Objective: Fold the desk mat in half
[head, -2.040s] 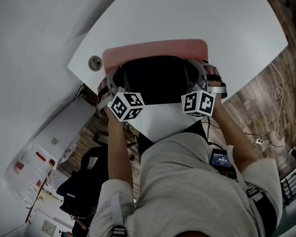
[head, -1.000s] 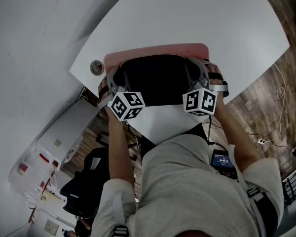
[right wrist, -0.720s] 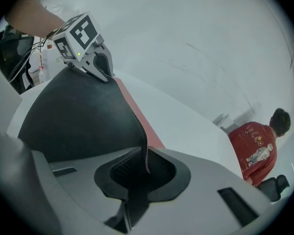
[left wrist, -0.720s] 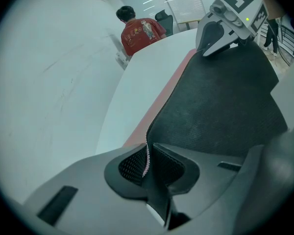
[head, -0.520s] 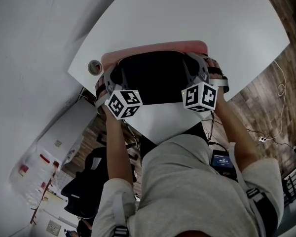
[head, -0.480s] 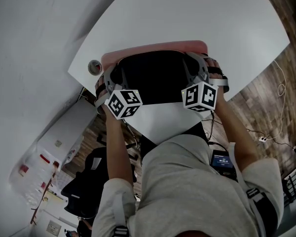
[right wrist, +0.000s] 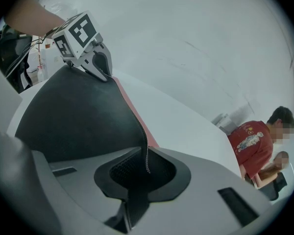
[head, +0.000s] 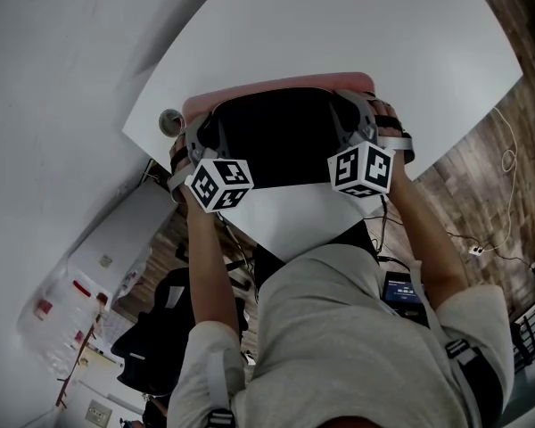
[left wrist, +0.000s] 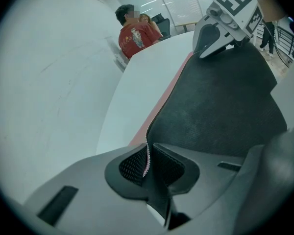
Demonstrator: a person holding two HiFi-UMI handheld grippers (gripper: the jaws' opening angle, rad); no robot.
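Observation:
The desk mat is pink on top (head: 276, 85) and black underneath (head: 281, 136), lying on the white table (head: 339, 25). Its near half is lifted and turned over, so the black underside faces up and only a pink strip shows at the far edge. My left gripper (head: 196, 143) is shut on the mat's left corner (left wrist: 147, 146). My right gripper (head: 363, 129) is shut on the right corner (right wrist: 146, 155). In the left gripper view the mat's black side (left wrist: 220, 97) stretches to the right gripper (left wrist: 225, 13). In the right gripper view it (right wrist: 78, 116) runs to the left gripper (right wrist: 83, 43).
A small round fitting (head: 170, 120) sits in the table near its left edge. The table's near edge (head: 285, 239) lies just below the grippers, with wood floor and cables (head: 499, 168) to the right. A person in a red shirt (left wrist: 135, 33) sits beyond the table.
Both grippers have carried the lifted edge a little farther across the table. The black flap covers more of the pink side than a second ago.

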